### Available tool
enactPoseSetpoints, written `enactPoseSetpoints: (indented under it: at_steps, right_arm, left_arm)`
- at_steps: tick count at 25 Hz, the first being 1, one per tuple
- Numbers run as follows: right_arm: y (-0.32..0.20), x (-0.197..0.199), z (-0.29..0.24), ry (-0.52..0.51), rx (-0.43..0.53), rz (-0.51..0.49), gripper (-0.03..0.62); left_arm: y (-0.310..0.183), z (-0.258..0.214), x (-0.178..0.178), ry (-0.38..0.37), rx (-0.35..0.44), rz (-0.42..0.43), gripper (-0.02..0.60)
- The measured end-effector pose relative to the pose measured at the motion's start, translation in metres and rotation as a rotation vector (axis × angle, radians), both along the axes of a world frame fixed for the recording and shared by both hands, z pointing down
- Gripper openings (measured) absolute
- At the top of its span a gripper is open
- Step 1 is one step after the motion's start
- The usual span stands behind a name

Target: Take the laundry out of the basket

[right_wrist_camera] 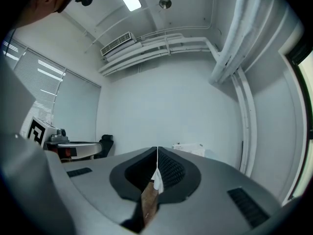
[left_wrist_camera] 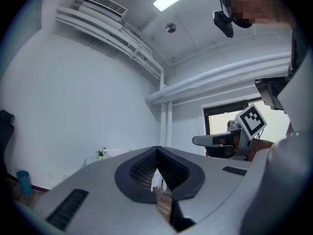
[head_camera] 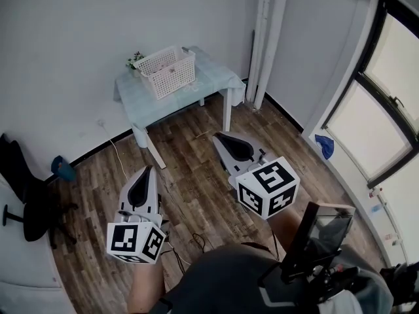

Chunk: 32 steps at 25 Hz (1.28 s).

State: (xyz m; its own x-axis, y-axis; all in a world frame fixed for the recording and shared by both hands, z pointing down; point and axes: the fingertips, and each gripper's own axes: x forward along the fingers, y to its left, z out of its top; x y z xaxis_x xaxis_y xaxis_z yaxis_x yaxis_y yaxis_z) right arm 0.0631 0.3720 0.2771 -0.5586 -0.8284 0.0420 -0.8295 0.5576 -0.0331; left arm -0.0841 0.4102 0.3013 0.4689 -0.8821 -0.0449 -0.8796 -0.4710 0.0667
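The white slatted laundry basket [head_camera: 167, 70] stands on a small table [head_camera: 209, 80] covered with a pale green cloth, against the far wall. From here I cannot see what lies inside it. Both grippers hang over the wooden floor, well short of the table. My left gripper [head_camera: 148, 169] is shut with nothing between its jaws, and its own view shows the tips meeting [left_wrist_camera: 157, 150]. My right gripper [head_camera: 217, 136] is also shut and empty [right_wrist_camera: 157, 151]. The basket [right_wrist_camera: 189, 149] shows small and far off in the right gripper view.
A small potted plant [head_camera: 135, 60] sits behind the basket. White pipes [head_camera: 268, 38] run up the corner beside the table. A black office chair [head_camera: 26, 205] stands at the left, a blue object [head_camera: 63, 169] by the wall, a cable [head_camera: 118, 156] on the floor, windows [head_camera: 386, 110] at the right.
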Motion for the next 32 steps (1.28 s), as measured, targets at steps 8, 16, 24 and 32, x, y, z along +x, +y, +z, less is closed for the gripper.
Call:
enactPoseSetpoints:
  at_steps: [8, 16, 24, 32]
  right_arm:
    - [-0.002, -0.007, 0.010, -0.001, -0.015, 0.016, 0.018]
    - [-0.028, 0.002, 0.013, -0.049, 0.001, -0.001, 0.018]
    - [-0.084, 0.006, 0.011, -0.052, 0.000, -0.042, 0.018]
    - [-0.148, 0.022, 0.007, -0.073, 0.006, -0.043, 0.018]
  left_arm:
    - [-0.006, 0.011, -0.005, 0.009, -0.021, 0.026, 0.009]
    - [-0.030, 0.017, 0.004, -0.017, -0.031, 0.003, 0.009]
    - [-0.081, 0.012, 0.012, -0.023, -0.031, -0.025, 0.009]
    - [-0.142, 0.008, 0.025, -0.017, -0.039, -0.032, 0.009]
